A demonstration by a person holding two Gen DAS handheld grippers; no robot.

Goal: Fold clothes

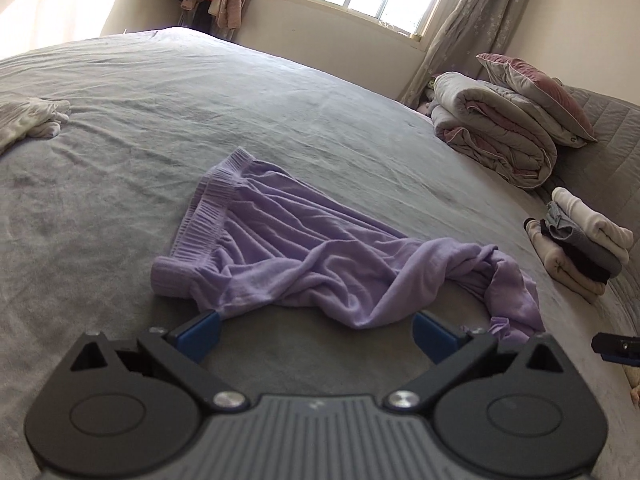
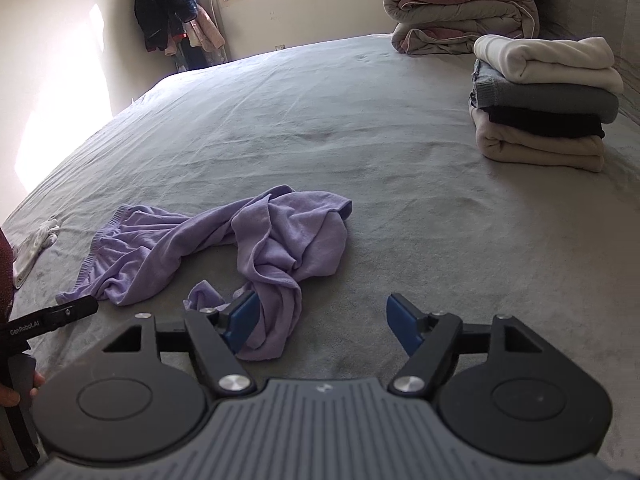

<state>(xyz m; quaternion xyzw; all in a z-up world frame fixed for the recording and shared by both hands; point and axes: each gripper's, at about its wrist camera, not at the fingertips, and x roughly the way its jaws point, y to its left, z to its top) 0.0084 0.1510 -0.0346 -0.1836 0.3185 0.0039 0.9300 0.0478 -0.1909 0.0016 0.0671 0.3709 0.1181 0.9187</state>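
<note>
A crumpled lilac garment [image 1: 304, 256] with a ribbed waistband lies on the grey bed sheet [image 1: 200, 92]. My left gripper [image 1: 316, 330] stands open just short of its near edge, with bare sheet between the blue pads; the left pad [image 1: 200, 332] touches the cloth's hem. In the right wrist view the same lilac garment [image 2: 256, 248] lies twisted ahead and to the left. My right gripper [image 2: 320, 320] is open over it; a hanging fold lies against the left pad [image 2: 242, 322], and the right pad is free. The left gripper's finger [image 2: 60, 316] shows at the far left.
A stack of folded clothes [image 2: 544, 108] sits on the bed to the right, with a rolled quilt [image 2: 460, 12] and a pillow [image 1: 536, 92] behind it. A white garment [image 1: 32, 120] lies at the bed's left side. Coats [image 2: 168, 4] hang in the corner by the window.
</note>
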